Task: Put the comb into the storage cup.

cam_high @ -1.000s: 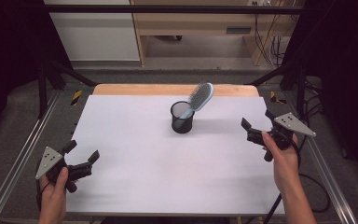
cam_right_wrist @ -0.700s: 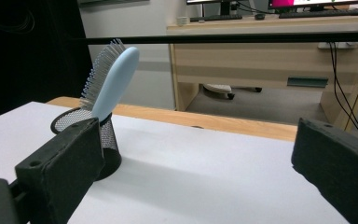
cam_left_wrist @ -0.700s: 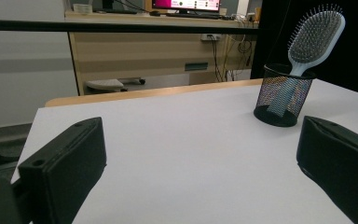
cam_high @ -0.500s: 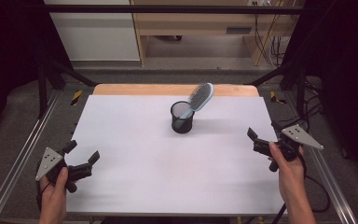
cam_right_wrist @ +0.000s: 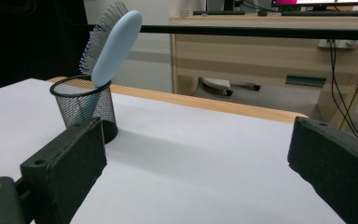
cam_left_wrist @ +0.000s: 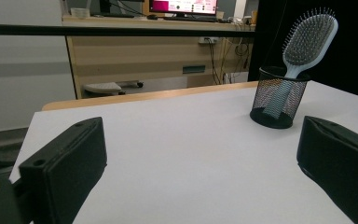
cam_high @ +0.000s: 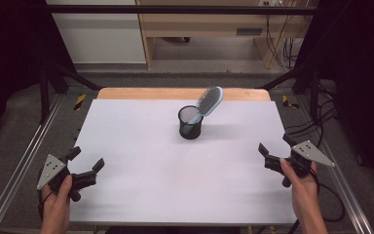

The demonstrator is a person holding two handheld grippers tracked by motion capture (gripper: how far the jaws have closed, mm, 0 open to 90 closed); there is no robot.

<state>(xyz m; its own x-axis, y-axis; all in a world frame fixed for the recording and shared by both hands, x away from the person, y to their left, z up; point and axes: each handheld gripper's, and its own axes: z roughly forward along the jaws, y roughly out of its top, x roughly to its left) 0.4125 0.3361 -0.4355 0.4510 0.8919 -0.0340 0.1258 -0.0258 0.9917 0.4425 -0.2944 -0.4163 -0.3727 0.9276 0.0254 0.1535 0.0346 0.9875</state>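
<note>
Blue hairbrush (cam_high: 210,100) leans in mesh cup (cam_high: 190,123) — seemingly handle-down.

High view: fixed above the near edge, faces forward and down, whole white table (cam_high: 175,175) in frame, far from it. Left gripper view: low over the tabletop, faces the far desk, mesh cup (cam_left_wrist: 278,98) with hairbrush (cam_left_wrist: 307,39) upper right of frame, fairly near. Right gripper view: equally low, cup (cam_right_wrist: 85,108) and brush (cam_right_wrist: 114,42) upper left. All three share the cup, brush and table surface.
</note>
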